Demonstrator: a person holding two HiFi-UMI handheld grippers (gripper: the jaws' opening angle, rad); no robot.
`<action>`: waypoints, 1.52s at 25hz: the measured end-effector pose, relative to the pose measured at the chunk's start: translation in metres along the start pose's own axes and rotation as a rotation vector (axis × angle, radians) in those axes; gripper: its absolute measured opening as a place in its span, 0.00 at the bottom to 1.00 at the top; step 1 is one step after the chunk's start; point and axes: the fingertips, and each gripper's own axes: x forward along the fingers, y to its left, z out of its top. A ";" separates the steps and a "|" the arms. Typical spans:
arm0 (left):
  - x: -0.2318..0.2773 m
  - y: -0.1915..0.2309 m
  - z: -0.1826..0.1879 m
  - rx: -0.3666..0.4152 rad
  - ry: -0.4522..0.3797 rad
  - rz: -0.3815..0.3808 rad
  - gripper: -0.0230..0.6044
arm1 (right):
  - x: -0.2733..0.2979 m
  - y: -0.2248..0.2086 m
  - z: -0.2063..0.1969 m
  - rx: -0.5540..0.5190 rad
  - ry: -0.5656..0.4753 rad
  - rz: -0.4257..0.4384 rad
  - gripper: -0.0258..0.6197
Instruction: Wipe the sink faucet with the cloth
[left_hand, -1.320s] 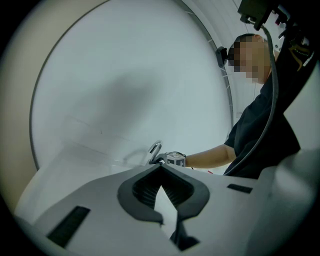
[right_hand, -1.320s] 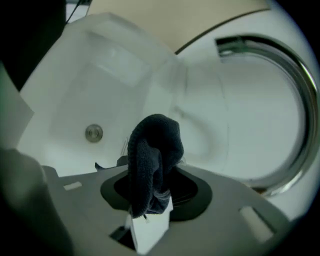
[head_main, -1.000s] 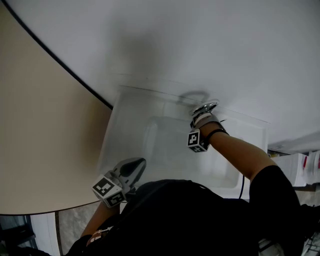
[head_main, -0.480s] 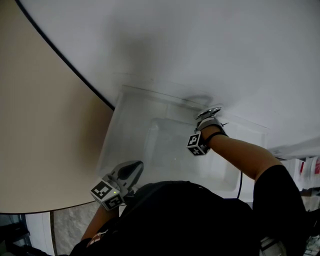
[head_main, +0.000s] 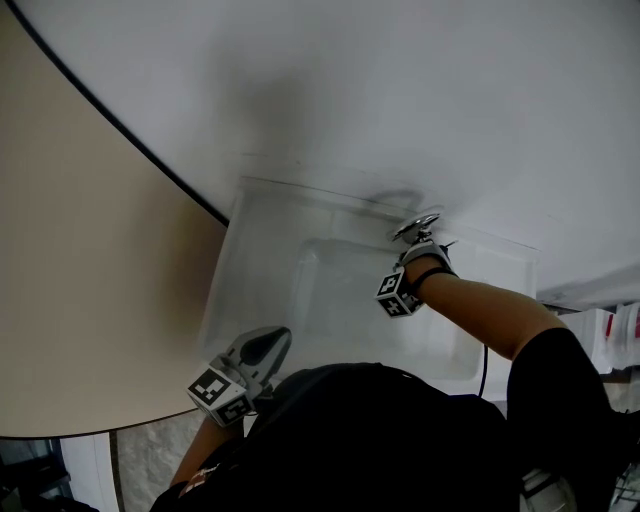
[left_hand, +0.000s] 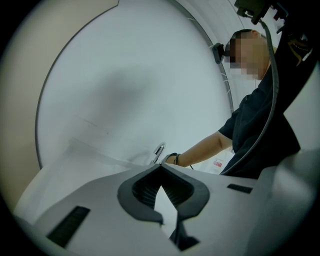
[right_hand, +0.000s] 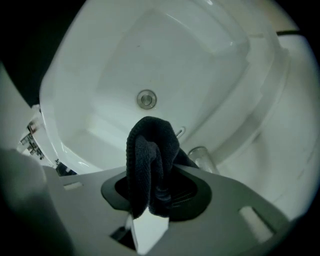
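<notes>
A dark knitted cloth (right_hand: 149, 150) is bunched between the jaws of my right gripper (right_hand: 156, 175), which is shut on it. Just behind the cloth shows the chrome faucet (right_hand: 201, 156), above the white sink (right_hand: 200, 45) and its drain (right_hand: 146, 99). In the head view my right gripper (head_main: 420, 240) is up against the faucet (head_main: 417, 226) at the sink's back rim. My left gripper (head_main: 268, 343) hovers at the sink's near left rim, shut and empty. Past its closed tips (left_hand: 161, 167) I see the faucet (left_hand: 159, 151) and the person's forearm (left_hand: 202, 152).
The sink (head_main: 270, 230) is set against a pale wall (head_main: 400, 90). A beige surface (head_main: 80, 250) borders it on the left. White boxes with red print (head_main: 600, 335) sit at the far right. A cable (head_main: 485, 370) hangs below the right arm.
The right gripper with the cloth has shifted a little at the faucet and tipped further down. The left gripper has stayed by the near rim.
</notes>
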 end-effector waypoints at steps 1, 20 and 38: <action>0.000 0.003 -0.002 -0.010 0.004 0.005 0.04 | 0.003 0.001 0.002 0.025 -0.014 0.011 0.24; 0.028 -0.002 -0.003 -0.006 0.071 -0.029 0.04 | 0.041 0.041 -0.064 1.628 -0.945 0.288 0.24; 0.065 -0.040 0.004 0.034 0.199 -0.025 0.04 | -0.030 -0.064 -0.076 1.653 -1.839 0.222 0.23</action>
